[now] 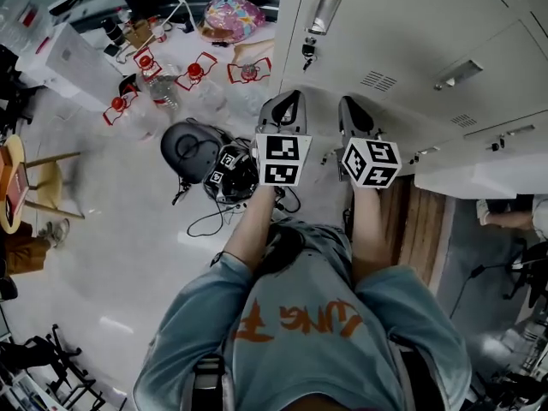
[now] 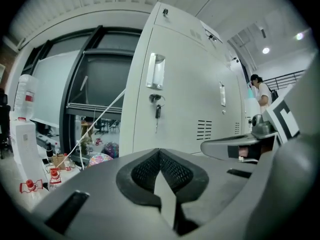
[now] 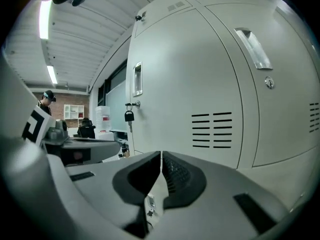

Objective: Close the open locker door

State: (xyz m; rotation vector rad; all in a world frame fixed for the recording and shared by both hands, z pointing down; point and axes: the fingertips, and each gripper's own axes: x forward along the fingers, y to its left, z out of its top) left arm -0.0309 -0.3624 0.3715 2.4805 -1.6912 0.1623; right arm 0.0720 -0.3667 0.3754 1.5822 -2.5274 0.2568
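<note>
Left gripper (image 2: pixel 159 153), right gripper (image 3: pixel 161 155) closed, locker door (image 1: pixel 490 176) cropped

Hardly any text can be read. The shirt (image 1: pixel 300 319) carries orange letters, upside down in the head view and not clear enough to spell out. The left cube (image 1: pixel 282 159) and right cube (image 1: pixel 371 163) show only black-and-white square markers. Left of the lockers (image 2: pixel 190 84), a jug (image 2: pixel 24 101) bears a red label, too small to read.
</note>
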